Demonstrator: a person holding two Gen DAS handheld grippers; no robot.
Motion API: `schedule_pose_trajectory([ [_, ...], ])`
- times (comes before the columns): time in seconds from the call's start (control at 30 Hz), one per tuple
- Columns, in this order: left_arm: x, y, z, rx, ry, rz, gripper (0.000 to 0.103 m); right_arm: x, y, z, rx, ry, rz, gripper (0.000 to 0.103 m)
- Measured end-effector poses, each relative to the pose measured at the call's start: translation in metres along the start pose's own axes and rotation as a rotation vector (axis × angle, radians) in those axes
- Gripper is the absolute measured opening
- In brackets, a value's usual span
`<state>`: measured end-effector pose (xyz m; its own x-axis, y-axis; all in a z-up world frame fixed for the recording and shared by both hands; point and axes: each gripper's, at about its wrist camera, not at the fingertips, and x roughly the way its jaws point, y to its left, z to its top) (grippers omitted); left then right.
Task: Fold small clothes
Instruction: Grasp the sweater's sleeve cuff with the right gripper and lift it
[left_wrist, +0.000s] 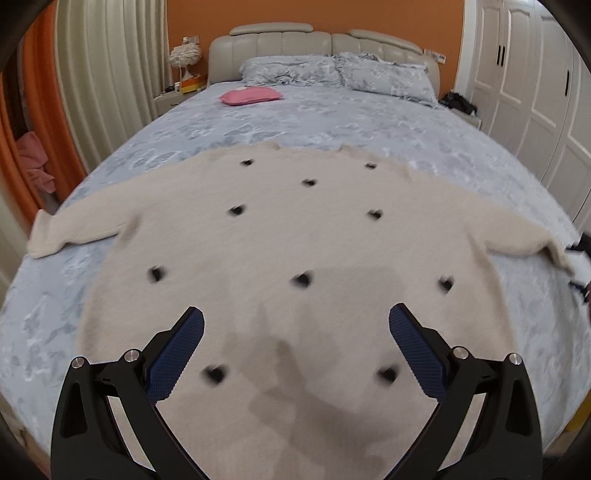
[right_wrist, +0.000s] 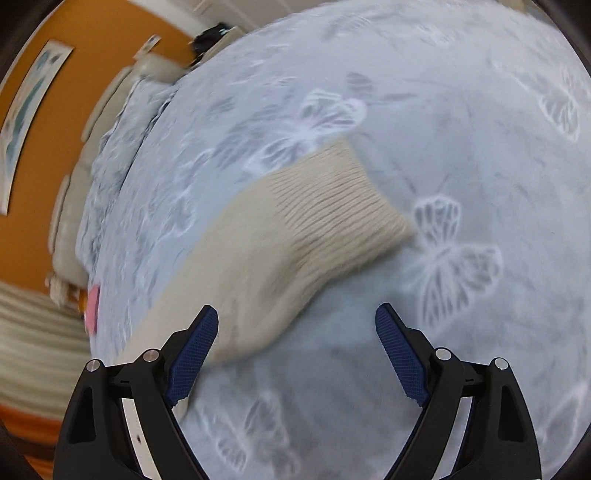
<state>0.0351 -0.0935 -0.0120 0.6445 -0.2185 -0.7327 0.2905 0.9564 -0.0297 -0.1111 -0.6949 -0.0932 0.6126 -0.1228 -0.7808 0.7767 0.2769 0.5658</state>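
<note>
A cream fuzzy sweater (left_wrist: 295, 236) with small black tufts lies spread flat on the bed, both sleeves stretched out to the sides. My left gripper (left_wrist: 295, 321) is open and empty, hovering above the sweater's near hem. In the right wrist view, the sweater's right sleeve (right_wrist: 266, 266) with its ribbed cuff (right_wrist: 332, 199) lies on the blue bedspread. My right gripper (right_wrist: 297, 317) is open and empty, just above the sleeve's lower edge. The right gripper itself shows at the far right edge of the left wrist view (left_wrist: 581, 258).
The bed (left_wrist: 443, 147) has a blue butterfly-print cover, two pillows (left_wrist: 332, 70) and a pink cushion (left_wrist: 251, 96) near the headboard. White wardrobes (left_wrist: 535, 92) stand to the right, curtains (left_wrist: 92, 74) and a nightstand to the left.
</note>
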Motion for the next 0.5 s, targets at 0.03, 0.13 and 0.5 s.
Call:
schedule_pose_trajectory([
  [0.03, 0.006, -0.007, 0.007, -0.006, -0.011, -0.011, 0.098, 0.001, 0.000, 0.003, 0.001, -0.033, 0.009, 0.080],
  [0.13, 0.022, -0.022, 0.023, -0.010, -0.016, -0.041, 0.098, 0.010, 0.007, 0.017, -0.030, -0.059, 0.005, 0.034],
  [0.5, 0.049, -0.009, 0.041, -0.074, -0.044, -0.095, 0.098, -0.099, 0.168, 0.018, -0.323, -0.347, 0.276, 0.008],
])
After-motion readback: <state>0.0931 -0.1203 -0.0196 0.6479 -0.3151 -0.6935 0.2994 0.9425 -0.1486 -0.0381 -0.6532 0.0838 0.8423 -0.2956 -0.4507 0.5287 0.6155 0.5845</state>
